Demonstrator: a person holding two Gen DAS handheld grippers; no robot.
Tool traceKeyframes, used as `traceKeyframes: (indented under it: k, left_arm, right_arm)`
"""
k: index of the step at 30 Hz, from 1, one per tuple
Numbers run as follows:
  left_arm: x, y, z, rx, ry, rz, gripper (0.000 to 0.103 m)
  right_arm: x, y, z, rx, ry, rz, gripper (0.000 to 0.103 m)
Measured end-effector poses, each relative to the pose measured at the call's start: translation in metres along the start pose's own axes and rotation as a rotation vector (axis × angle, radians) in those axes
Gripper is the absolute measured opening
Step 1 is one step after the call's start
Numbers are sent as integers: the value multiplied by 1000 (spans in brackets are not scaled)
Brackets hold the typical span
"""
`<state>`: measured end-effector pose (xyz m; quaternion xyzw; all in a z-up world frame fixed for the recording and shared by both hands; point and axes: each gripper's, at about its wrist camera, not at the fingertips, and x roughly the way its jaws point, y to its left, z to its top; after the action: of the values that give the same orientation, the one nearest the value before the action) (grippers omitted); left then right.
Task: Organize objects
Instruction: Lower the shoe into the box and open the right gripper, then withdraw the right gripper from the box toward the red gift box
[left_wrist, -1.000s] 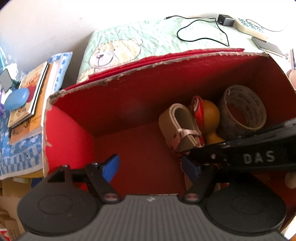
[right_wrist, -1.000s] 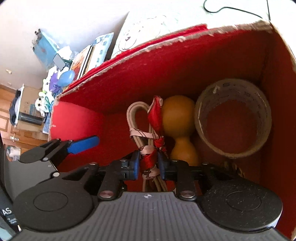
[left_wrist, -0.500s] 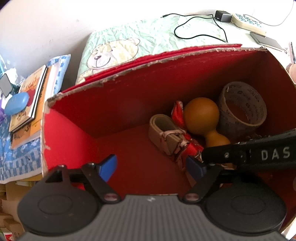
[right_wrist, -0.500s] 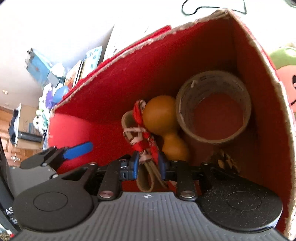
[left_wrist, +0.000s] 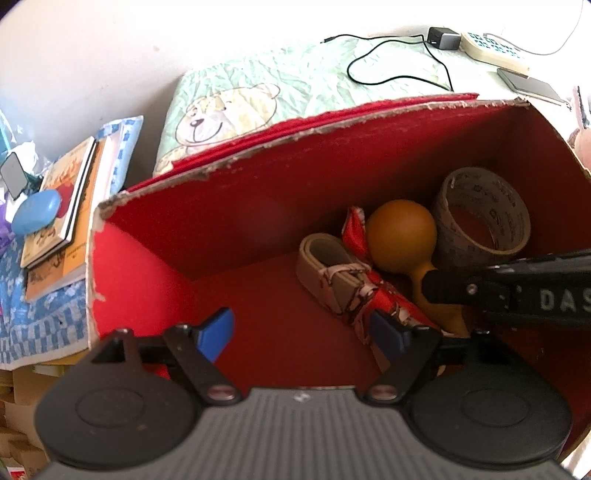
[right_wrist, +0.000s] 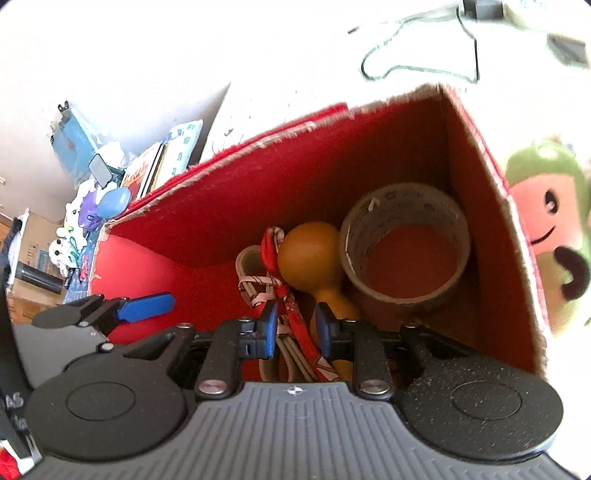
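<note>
A red cardboard box (left_wrist: 229, 206) holds a coiled beige belt tied with a red patterned scarf (left_wrist: 343, 280), an orange maraca (left_wrist: 400, 236) and a roll of brown tape (left_wrist: 480, 218). My left gripper (left_wrist: 306, 332) is open over the box's bare left floor. My right gripper (right_wrist: 295, 328) hangs over the belt (right_wrist: 284, 295), jaws a little apart with the scarf between them, not pinching it. The maraca (right_wrist: 310, 254) and tape (right_wrist: 406, 251) lie just beyond. The right gripper also shows in the left wrist view (left_wrist: 443, 288).
The box (right_wrist: 207, 221) sits on a bed with a teddy-bear quilt (left_wrist: 229, 107). Books (left_wrist: 62, 206) and a blue case (left_wrist: 35, 218) lie to the left. A cable (left_wrist: 388, 66), a charger and a phone lie behind. A green plush toy (right_wrist: 546, 236) sits right of the box.
My right gripper has parted its jaws off the scarf-tied belt, which now lies in the box, and has drawn back. The left gripper stays open and has risen slightly.
</note>
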<state>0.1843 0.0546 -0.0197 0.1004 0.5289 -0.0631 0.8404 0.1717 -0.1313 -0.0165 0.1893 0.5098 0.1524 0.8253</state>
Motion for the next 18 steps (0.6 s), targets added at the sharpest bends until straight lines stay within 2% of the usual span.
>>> traceKeyframes:
  k: [7,11,13,15,17,18]
  left_arm:
    - [-6,-2,-2,5,-37,21,83]
    - [-10,-7,-2,18,-56,76,83]
    - [-13,-8,-3,18,-57,94,83]
    - [-19,-9,-4,16,-68,96,83]
    - [-29,-10,-7,13,-82,99,83]
    - [-32,-10,-8,10,-84,105,83]
  right_arm:
    - [-16,11,-7,-68,-109,-64,26]
    - [-23,14,-14,-97,-147,-109,26]
    - [-27,15,-18,-104,-171,-123,30]
    - [-33,14,-22,-96,-209,-138,37]
    - [-41,14,-27,-93,-247,-140,48]
    - [-43,14,-29,-91,-264,-139,50]
